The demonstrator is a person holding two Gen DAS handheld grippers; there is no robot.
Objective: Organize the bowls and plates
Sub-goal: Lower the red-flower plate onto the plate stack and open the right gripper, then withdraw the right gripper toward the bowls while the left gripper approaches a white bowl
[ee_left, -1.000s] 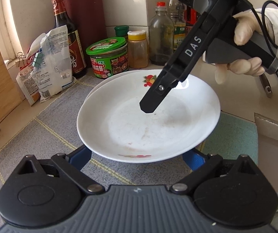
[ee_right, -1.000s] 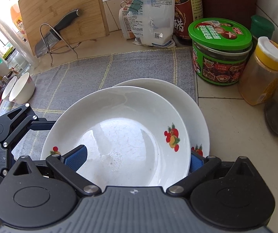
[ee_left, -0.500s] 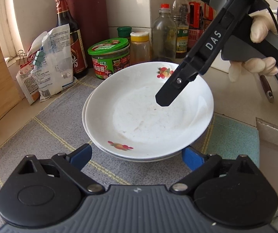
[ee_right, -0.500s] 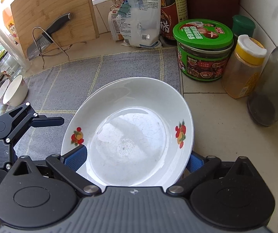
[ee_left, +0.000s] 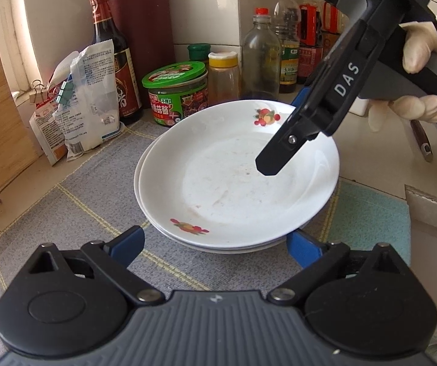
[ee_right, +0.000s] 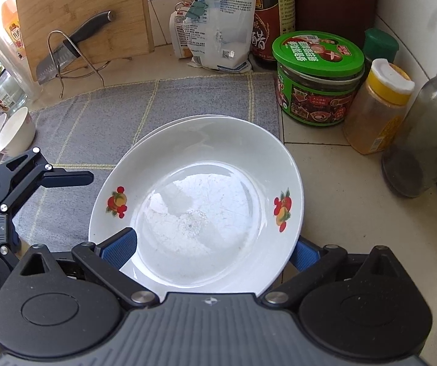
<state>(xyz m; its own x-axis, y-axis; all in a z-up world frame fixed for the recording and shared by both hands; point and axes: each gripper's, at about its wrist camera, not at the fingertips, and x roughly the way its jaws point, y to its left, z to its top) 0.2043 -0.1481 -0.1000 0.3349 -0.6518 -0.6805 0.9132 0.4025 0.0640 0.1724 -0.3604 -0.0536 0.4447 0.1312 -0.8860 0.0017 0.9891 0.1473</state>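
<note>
- White glazed top plate [ee_right: 200,201], printed with red-and-orange fruit motifs on its rim, is sitting nested on a second white plate [ee_left: 145,164] whose edge is showing beneath and behind it; the stack is resting partly on the grey woven mat [ee_right: 111,113] and partly on the tiled counter [ee_right: 340,189].
- Right gripper [ee_right: 215,250] is hanging over the near rim of the top plate with its blue pads spread wide, one on either side of the plate; whether the pads are touching the rim cannot be told. In the left wrist view its black finger [ee_left: 282,152] is pointing down over the plate's bowl.
- Left gripper [ee_left: 215,241] is sitting low at the opposite side of the stack, blue pads spread wide and flanking the plates' edge, gripping nothing.
- Gloved hand [ee_left: 413,91] is gripping the handle of the right gripper.
- Two small white bowls [ee_right: 8,131] are standing side by side at the far left edge of the mat, well apart from the plates.
- Green-lidded jar [ee_right: 319,76] is standing just beside the mat's corner, near the plates.
- Yellow-capped spice jar [ee_right: 377,106] is standing next to it, with a clear glass bottle [ee_right: 426,140] further right.
- Dark sauce bottle [ee_left: 111,61] and clipped white packets [ee_left: 87,100] are standing against the wall.
- Bamboo cutting board [ee_right: 84,12] is leaning upright behind a cleaver [ee_right: 72,45] in a wire rack.
- Dark red knife block [ee_left: 145,30] is standing in the corner.
</note>
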